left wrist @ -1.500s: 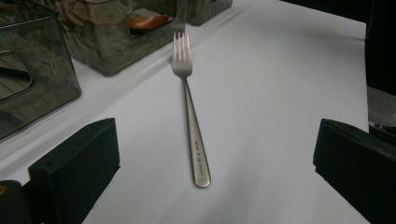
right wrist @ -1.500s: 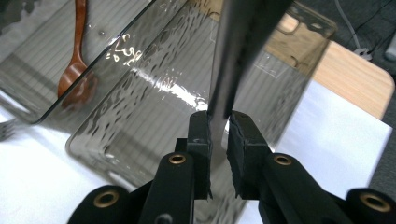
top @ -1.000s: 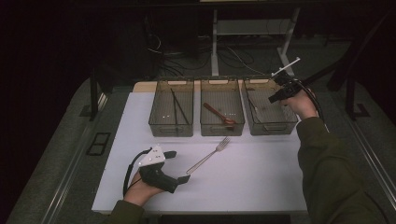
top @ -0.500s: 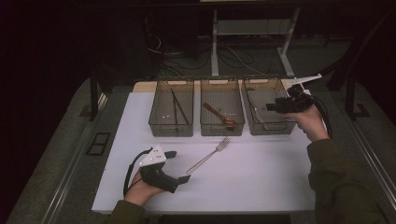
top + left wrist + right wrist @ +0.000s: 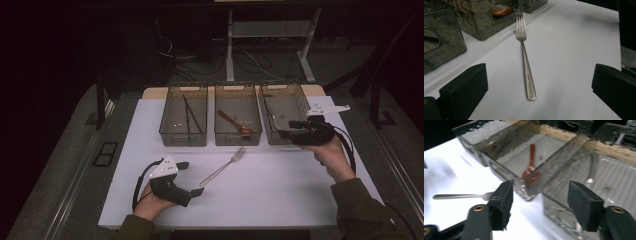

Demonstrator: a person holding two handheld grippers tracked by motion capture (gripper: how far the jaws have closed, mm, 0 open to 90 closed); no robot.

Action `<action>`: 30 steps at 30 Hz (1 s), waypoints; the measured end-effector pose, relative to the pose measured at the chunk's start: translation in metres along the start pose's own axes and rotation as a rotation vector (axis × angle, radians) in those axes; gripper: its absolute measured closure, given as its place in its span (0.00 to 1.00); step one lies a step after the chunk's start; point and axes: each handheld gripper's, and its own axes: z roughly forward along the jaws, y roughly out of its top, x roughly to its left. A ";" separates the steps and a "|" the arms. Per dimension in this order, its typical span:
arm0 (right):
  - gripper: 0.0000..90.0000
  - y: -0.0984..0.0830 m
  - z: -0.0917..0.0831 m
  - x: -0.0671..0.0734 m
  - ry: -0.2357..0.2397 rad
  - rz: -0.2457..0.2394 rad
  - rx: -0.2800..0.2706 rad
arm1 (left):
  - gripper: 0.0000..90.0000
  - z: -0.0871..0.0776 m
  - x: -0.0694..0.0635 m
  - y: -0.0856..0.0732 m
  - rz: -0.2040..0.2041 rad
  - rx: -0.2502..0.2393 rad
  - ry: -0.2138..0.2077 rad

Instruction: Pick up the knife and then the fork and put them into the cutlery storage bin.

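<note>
On white tabletop (image 5: 280, 200): slim silver metal fork (image 5: 223, 167), unsorted, lying before left gripper (image 5: 537, 82), jaws apart; right gripper (image 5: 286, 129) agape, empty; next, grasp handle.

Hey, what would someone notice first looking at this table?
A shiny silver metal fork lies alone on the white table top, just ahead of the open left gripper. Behind it stand three smoky clear plastic bins; the middle one holds a reddish-brown wooden spoon.
</note>
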 end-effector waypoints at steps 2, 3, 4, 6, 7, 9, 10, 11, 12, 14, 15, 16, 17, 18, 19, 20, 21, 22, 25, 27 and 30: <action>0.48 -0.003 0.002 0.008 0.026 -0.008 0.007 | 0.00 0.000 0.000 0.000 0.000 0.000 0.001; 0.50 -0.005 0.004 0.012 0.035 -0.012 0.017 | 0.00 0.000 0.000 0.000 0.000 0.000 0.003; 0.52 -0.006 0.006 0.016 0.043 -0.018 0.020 | 0.00 -0.001 0.000 0.000 0.001 -0.001 0.003; 0.56 -0.008 0.010 0.022 0.063 -0.023 0.030 | 0.00 -0.001 0.001 0.000 -0.001 -0.002 0.005; 0.58 -0.009 0.013 0.025 0.071 -0.027 0.039 | 0.00 -0.001 0.001 -0.001 -0.002 -0.002 0.006; 0.62 -0.011 0.017 0.029 0.084 -0.027 0.054 | 0.00 -0.002 0.001 -0.001 -0.003 -0.003 0.006; 0.65 -0.012 0.021 0.032 0.093 -0.027 0.062 | 0.00 -0.002 0.001 -0.001 -0.003 -0.003 0.007; 0.67 -0.012 0.023 0.033 0.094 -0.035 0.069 | 0.00 -0.002 0.002 -0.001 -0.003 -0.002 0.006; 0.69 -0.013 0.026 0.035 0.095 -0.041 0.073 | 0.00 -0.002 0.002 -0.001 -0.002 -0.001 0.007; 0.75 -0.014 0.032 0.039 0.104 -0.045 0.088 | 0.00 -0.001 0.001 0.000 -0.003 -0.002 0.007; 0.78 -0.014 0.034 0.042 0.111 -0.047 0.096 | 0.00 -0.001 0.001 0.000 -0.002 -0.003 0.007; 0.80 -0.013 0.036 0.044 0.116 -0.059 0.099 | 0.00 -0.001 0.001 0.000 -0.004 -0.004 0.007; 0.83 -0.012 0.039 0.047 0.123 -0.063 0.106 | 0.00 -0.001 0.001 0.000 -0.004 -0.004 0.007; 0.85 -0.012 0.041 0.050 0.127 -0.074 0.110 | 0.00 -0.001 0.001 0.000 -0.004 -0.003 0.007; 0.87 -0.010 0.044 0.053 0.128 -0.084 0.115 | 0.00 -0.001 0.001 0.000 -0.004 -0.003 0.007; 0.90 -0.009 0.046 0.056 0.132 -0.094 0.121 | 0.00 -0.001 0.001 0.000 -0.005 -0.004 0.007; 0.93 -0.008 0.049 0.059 0.137 -0.102 0.131 | 0.00 -0.001 0.001 0.000 -0.004 -0.001 0.007; 0.96 -0.007 0.052 0.062 0.137 -0.118 0.138 | 0.00 -0.001 0.001 0.000 -0.002 0.000 0.007; 0.99 -0.002 0.064 0.072 0.146 -0.155 0.163 | 0.00 0.000 0.001 0.000 -0.002 0.002 0.008; 0.99 0.002 0.073 0.078 0.147 -0.168 0.175 | 0.00 0.000 0.001 0.000 -0.002 0.001 0.007; 0.99 0.007 0.088 0.084 0.141 -0.178 0.194 | 0.00 0.000 0.001 -0.001 -0.006 -0.002 0.007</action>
